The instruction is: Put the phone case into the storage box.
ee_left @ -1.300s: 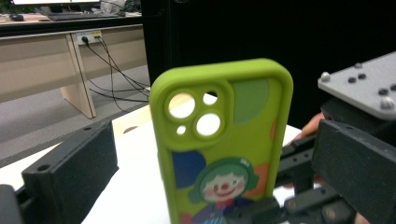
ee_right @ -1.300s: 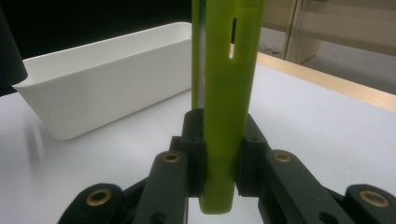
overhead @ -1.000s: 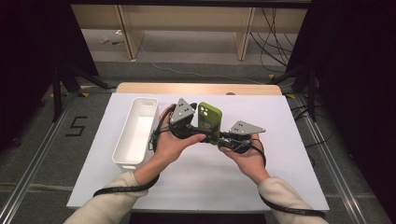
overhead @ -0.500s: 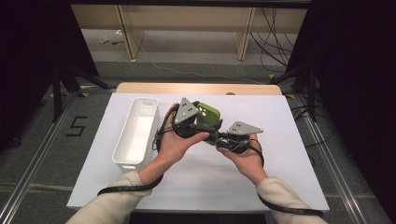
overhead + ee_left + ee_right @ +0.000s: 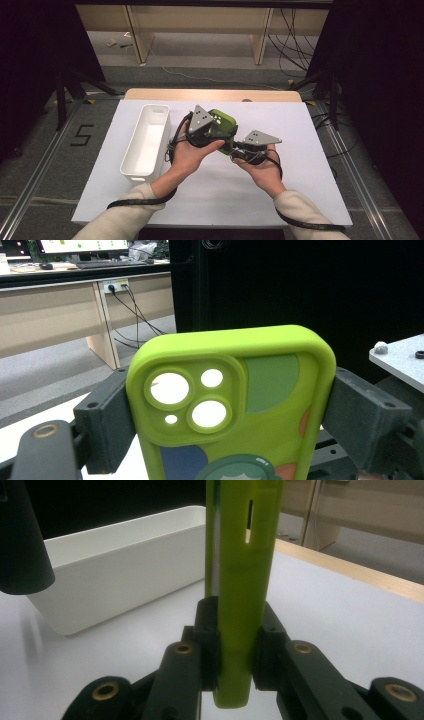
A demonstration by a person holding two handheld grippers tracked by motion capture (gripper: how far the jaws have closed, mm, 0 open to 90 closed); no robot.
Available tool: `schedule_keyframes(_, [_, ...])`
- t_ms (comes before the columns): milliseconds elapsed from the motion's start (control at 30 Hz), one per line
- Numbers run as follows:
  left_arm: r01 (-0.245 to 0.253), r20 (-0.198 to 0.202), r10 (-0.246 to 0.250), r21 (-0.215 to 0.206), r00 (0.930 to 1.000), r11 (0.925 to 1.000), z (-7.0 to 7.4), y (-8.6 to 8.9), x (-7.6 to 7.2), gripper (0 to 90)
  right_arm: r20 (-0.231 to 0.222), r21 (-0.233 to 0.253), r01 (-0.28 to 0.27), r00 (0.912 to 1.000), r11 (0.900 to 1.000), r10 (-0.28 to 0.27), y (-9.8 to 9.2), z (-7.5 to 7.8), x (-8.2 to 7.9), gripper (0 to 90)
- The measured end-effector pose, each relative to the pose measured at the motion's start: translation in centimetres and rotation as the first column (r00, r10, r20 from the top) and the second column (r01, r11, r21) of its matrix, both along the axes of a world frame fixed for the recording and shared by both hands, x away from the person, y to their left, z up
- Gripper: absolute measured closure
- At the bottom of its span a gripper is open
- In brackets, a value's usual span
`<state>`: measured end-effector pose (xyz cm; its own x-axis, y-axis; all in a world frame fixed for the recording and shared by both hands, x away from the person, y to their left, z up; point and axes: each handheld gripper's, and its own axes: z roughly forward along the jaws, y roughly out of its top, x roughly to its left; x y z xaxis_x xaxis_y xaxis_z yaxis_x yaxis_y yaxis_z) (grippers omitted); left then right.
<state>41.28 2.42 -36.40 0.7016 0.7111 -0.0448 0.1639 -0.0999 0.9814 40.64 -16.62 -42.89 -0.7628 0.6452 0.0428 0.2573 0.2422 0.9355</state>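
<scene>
High view: one green phone case [image 5: 223,121], one white bin [image 5: 145,141], two grippers above the white worktop [image 5: 310,165].

The left gripper [image 5: 212,134] is closed on the case's two long sides, as the left gripper view shows, with the camera cut-outs at the upper end. The right gripper [image 5: 235,147] pinches the case's lower end across its thin faces. In the right gripper view the case's long axis stands upright, edge-on, in front of the bin [image 5: 125,565].

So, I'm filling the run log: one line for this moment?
left claw: shut on phone case | right claw: shut on phone case | white bin: beside
</scene>
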Motion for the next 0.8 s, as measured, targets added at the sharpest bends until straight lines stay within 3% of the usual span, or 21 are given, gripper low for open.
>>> schedule_keyframes(267, [0.005, 0.002, -0.005, -0.006, 1.0, 1.0, 0.1, 0.1, 0.0, 15.8, 0.021, -0.003, 0.001, 0.9998, 1.0, -0.001, 0.0, 0.0, 0.0, 76.9])
schedule_keyframes(533, [0.0, 0.011, 0.0, 0.0, 0.9999, 1.0, 0.3, 0.5, 0.2, 16.1, 0.021, -0.027, -0.023, 0.9995, 0.999, 0.024, -0.1, 0.0, 0.2, 51.0])
schedule_keyframes(567, [0.0, 0.011, 0.0, 0.0, 0.9999, 1.0, 0.3, 0.5, 0.2, 16.0, 0.021, -0.027, -0.023, 0.9995, 0.999, 0.024, -0.1, 0.0, 0.2, 51.0])
schedule_keyframes(600, [-0.003, 0.012, 0.003, -0.001, 0.9999, 1.0, 0.3, 0.6, 0.3, 16.1, 0.033, -0.021, -0.019, 0.9993, 1.0, 0.02, -0.2, -0.1, 0.3, 42.6])
schedule_keyframes(800, [-0.011, 0.02, 0.011, -0.001, 0.9997, 0.9999, 0.7, 1.2, 0.3, 16.1, 0.039, -0.017, -0.003, 0.9992, 1.0, 0.003, -0.8, -0.3, 0.1, 13.2])
